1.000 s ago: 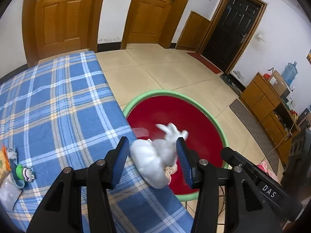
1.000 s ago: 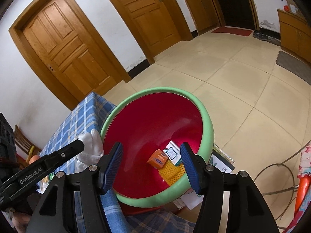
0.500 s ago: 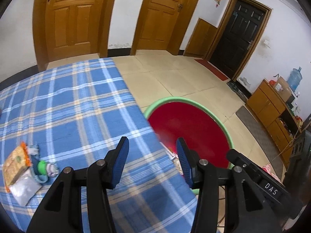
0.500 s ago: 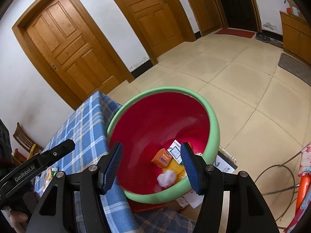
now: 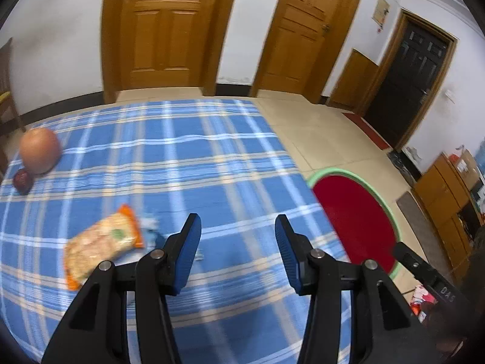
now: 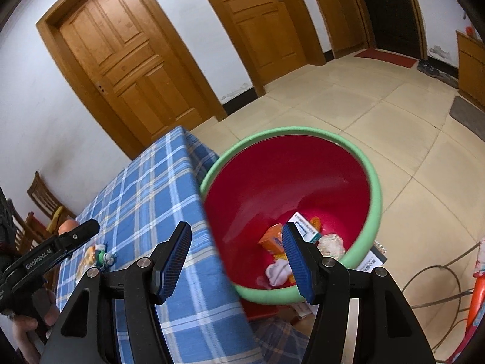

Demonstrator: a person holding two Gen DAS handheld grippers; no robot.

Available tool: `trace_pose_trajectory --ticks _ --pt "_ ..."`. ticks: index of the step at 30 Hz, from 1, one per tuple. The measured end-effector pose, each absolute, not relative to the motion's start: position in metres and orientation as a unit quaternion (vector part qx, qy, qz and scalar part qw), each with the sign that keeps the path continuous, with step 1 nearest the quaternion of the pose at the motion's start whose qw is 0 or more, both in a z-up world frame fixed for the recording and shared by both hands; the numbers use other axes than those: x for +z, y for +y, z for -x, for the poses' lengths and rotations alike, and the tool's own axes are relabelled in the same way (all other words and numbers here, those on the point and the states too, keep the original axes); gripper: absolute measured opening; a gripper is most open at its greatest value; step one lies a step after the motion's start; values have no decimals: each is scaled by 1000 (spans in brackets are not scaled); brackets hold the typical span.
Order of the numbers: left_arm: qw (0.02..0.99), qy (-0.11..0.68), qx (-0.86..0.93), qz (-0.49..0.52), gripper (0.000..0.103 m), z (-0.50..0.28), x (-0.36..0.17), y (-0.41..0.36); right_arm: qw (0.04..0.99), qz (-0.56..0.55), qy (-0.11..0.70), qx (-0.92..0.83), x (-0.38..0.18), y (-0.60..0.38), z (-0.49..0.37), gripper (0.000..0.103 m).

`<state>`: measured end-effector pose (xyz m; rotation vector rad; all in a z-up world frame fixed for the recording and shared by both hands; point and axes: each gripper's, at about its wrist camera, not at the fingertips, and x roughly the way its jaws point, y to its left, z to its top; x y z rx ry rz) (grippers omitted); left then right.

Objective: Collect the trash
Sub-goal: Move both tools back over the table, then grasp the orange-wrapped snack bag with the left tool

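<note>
A red basin with a green rim (image 6: 374, 182) stands on the floor beside the table; it also shows in the left wrist view (image 5: 391, 209). Inside lie a white crumpled wad (image 6: 278, 271), an orange box (image 6: 271, 239), a white-and-teal box (image 6: 307, 227) and other scraps. An orange snack packet (image 5: 101, 244) lies on the blue plaid tablecloth (image 5: 182, 157), just left of my open, empty left gripper (image 5: 238, 253). A small green-and-white item (image 6: 104, 257) lies beside the packet. My right gripper (image 6: 236, 262) is open and empty above the table edge and basin.
A large round orange-brown fruit (image 5: 39, 151) and a small dark red one (image 5: 21, 179) sit at the table's far left. Wooden doors (image 5: 165, 27) line the back wall. A wooden chair (image 6: 42, 195) stands past the table. Cables (image 6: 439, 282) lie on the floor beside the basin.
The white wad left my left gripper and now lies in the basin. My left gripper swung left, away from the basin, over the table towards the snack packet. The right gripper drifted slightly.
</note>
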<state>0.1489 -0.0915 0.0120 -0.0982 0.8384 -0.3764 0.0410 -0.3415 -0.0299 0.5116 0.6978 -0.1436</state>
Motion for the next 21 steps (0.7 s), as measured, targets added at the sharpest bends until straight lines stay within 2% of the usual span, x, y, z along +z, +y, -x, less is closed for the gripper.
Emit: trace_pose_trajectory --ticks 11,21 --pt "904 411 -113 38 58 -153 4 -31 908 -228 348 -42 -27 -308 -50 65" --pt "900 431 -70 20 61 -162 -13 5 909 -211 359 -26 -26 -283 -56 65"
